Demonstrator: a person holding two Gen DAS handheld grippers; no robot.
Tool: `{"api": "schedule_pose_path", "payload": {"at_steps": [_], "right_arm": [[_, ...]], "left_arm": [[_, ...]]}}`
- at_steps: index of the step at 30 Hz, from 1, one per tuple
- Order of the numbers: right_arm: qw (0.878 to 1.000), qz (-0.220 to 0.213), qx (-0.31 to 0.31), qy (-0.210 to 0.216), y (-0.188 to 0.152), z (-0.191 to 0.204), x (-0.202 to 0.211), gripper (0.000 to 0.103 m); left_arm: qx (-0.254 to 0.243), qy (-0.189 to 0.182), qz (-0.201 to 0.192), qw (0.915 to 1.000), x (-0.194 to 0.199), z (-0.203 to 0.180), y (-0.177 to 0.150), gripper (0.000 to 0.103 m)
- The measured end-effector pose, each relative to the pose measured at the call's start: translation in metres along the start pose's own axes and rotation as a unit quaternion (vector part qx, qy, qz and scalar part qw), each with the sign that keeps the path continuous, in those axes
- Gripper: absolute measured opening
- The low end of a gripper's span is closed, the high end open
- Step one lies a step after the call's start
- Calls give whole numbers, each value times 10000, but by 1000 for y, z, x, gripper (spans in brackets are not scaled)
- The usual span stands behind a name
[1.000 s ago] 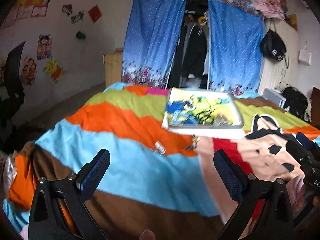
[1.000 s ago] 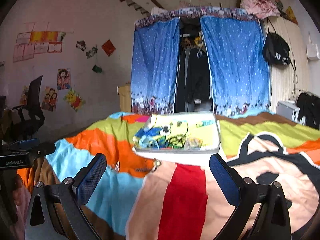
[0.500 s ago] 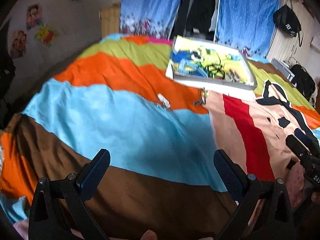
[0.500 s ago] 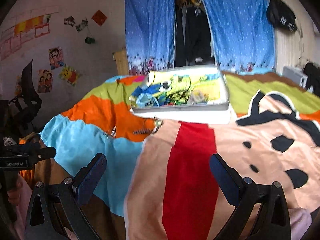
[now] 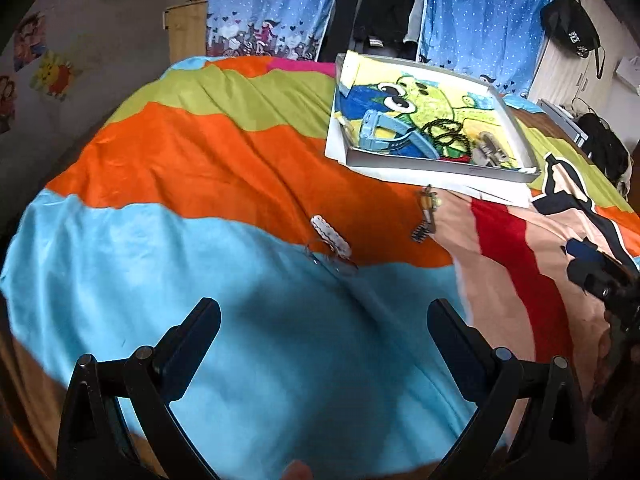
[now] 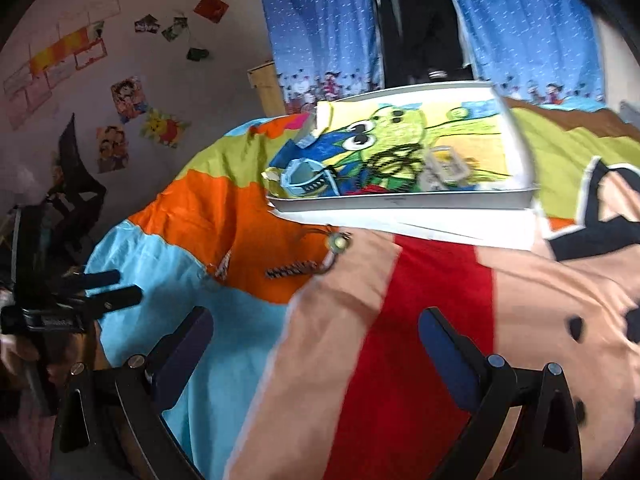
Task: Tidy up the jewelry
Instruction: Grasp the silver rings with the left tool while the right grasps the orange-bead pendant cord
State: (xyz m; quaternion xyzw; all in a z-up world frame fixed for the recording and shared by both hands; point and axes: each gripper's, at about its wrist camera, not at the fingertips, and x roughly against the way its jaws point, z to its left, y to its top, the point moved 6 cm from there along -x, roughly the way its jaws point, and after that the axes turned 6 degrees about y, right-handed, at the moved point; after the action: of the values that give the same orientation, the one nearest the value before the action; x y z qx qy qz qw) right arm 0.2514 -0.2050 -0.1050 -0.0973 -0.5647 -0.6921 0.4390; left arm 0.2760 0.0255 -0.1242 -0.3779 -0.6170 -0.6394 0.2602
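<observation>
The fingers (image 5: 192,344) of the left gripper (image 5: 324,340) are spread wide with nothing between them, held above the light blue band of the striped bedspread (image 5: 180,160). Just beyond them, where blue meets orange, a white scalloped hair clip (image 5: 330,234) is seen lying flat, its long axis running from far left to near right, with a clear wire-like piece (image 5: 332,258) touching its near end. To the right, a beaded pendant (image 5: 427,216) lies on the orange band, its long axis running nearly straight away, the round charm at the far end toward the tray. Farther off, a shallow white tray (image 5: 436,162) lined with a cartoon print is set on a white sheet; a blue watch (image 5: 384,136), a dark beaded string (image 5: 450,136) and a metal piece (image 5: 490,152) are held in it. The right gripper (image 6: 316,344) is likewise spread and empty, positioned over the red and peach panels, well short of the pendant (image 6: 316,258) and tray (image 6: 400,202).
</observation>
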Motion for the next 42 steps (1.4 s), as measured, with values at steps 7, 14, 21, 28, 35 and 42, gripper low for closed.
{"api": "schedule_pose_path", "payload": {"at_steps": [7,14,21,28,35,42], "right_arm": [[9974,25,-324,647,22,-15,-46,103],[9956,130,-414,825,32,-17,-83,88],[9950,391,-117,908,29,-6,-108,58],[9951,554,-67,817,28,-7,-128,39],[9947,748,-12,705,24,-4,-142,18],[9961,632,105,611,26,0,-133,5]], "left_arm": [[-88,-219,82,9997,-39,9,15,100],[-208,-573,62,9981,-53,4,20,73],[-296,-787,318,9960,-75,0,16,45],[-30,-691,452,9966,-86,8,15,25],[249,-762,485,9956,-85,15,17,23],[350,-822,455,9950,-78,13,17,23]]}}
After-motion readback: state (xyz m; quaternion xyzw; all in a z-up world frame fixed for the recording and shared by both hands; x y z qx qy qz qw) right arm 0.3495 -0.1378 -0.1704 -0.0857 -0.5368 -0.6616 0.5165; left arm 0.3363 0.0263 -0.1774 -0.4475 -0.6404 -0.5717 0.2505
